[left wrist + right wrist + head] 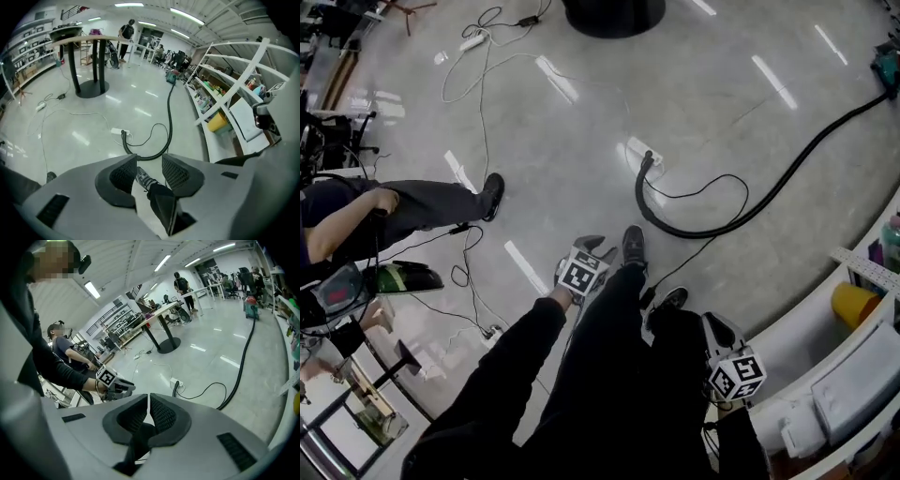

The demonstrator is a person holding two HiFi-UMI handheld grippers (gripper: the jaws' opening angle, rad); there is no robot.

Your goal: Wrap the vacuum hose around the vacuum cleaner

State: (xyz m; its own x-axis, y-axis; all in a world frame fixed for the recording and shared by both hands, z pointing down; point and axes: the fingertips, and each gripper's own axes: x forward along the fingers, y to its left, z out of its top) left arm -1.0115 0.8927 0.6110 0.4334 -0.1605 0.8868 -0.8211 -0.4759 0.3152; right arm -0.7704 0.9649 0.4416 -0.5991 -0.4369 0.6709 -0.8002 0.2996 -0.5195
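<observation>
A long black vacuum hose (pixel 741 216) lies on the grey floor. Its free end (pixel 647 164) rests by a white power strip (pixel 639 147), and the hose curves away to the teal vacuum cleaner (pixel 889 66) at the far right. In the left gripper view the hose (pixel 168 117) runs back to the vacuum cleaner (pixel 172 77). My left gripper (pixel 598 249) hangs in front of my legs, well short of the hose. Its jaws (pixel 150 159) stand apart with nothing between them. My right gripper (pixel 717 330) is low by my right leg, shut and empty (pixel 148 399). The right gripper view also shows the hose (pixel 243 362).
A seated person (pixel 394 211) is at the left, with thin cables (pixel 478 94) strung over the floor nearby. A round black table base (pixel 614 14) stands at the top. White shelving (pixel 825 375) with a yellow container (pixel 853 305) curves along the right side.
</observation>
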